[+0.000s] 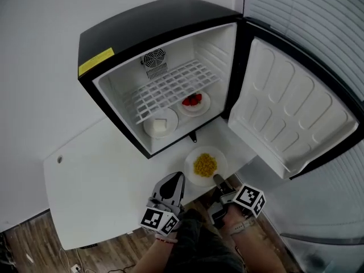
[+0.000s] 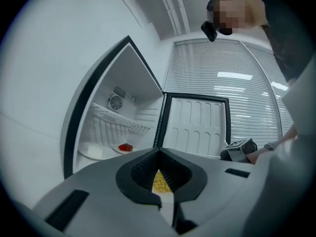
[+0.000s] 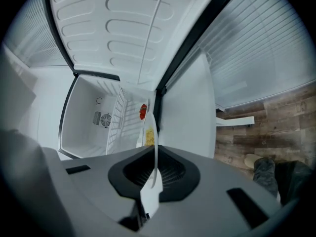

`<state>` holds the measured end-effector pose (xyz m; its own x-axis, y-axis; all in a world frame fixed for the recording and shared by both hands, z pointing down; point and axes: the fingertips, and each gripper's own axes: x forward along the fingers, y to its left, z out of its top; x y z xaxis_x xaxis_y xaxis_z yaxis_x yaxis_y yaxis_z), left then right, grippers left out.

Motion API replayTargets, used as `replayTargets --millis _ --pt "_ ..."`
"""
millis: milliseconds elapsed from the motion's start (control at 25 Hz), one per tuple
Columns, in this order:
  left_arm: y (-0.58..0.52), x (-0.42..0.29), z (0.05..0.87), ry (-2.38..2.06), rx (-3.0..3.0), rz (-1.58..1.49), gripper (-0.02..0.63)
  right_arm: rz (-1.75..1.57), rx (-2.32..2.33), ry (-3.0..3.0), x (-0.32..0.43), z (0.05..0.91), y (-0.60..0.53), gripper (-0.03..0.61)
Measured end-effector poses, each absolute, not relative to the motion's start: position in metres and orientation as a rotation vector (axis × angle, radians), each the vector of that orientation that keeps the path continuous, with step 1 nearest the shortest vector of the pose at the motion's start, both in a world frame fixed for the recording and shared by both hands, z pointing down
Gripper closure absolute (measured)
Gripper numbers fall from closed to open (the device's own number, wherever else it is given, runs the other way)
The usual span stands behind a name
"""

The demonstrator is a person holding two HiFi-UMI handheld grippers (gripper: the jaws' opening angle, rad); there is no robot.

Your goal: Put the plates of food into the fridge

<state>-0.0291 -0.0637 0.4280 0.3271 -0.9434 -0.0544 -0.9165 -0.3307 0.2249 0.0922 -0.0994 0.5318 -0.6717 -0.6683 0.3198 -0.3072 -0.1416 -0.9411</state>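
A white plate [image 1: 192, 159] of yellow corn [image 1: 205, 165] hangs just in front of the open black mini fridge [image 1: 119, 36]. My left gripper [image 1: 181, 178] is shut on the plate's near-left rim. My right gripper [image 1: 218, 179] is shut on its near-right rim. In the left gripper view the plate's edge [image 2: 166, 202] and the corn [image 2: 159, 181] show between the closed jaws. The right gripper view shows the plate [image 3: 156, 147] edge-on, running from the jaws toward the fridge. Inside the fridge stand a plate with red food [image 1: 194, 102] and a plate with white food [image 1: 160, 124].
The fridge stands on a white table [image 1: 96, 181], with its door [image 1: 290, 112] swung wide open to the right. A white wire shelf [image 1: 170, 87] spans the fridge above the two plates. Wooden floor [image 1: 34, 243] shows below the table edge.
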Motion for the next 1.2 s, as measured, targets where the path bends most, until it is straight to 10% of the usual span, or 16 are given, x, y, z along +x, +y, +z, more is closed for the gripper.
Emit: replayTargets --millis 1200 --pt "-0.131 -0.278 0.369 -2.300 2.043 -0.403 0.607 -1.925 -0.759 1.984 -0.098 0.383 -0.209 0.565"
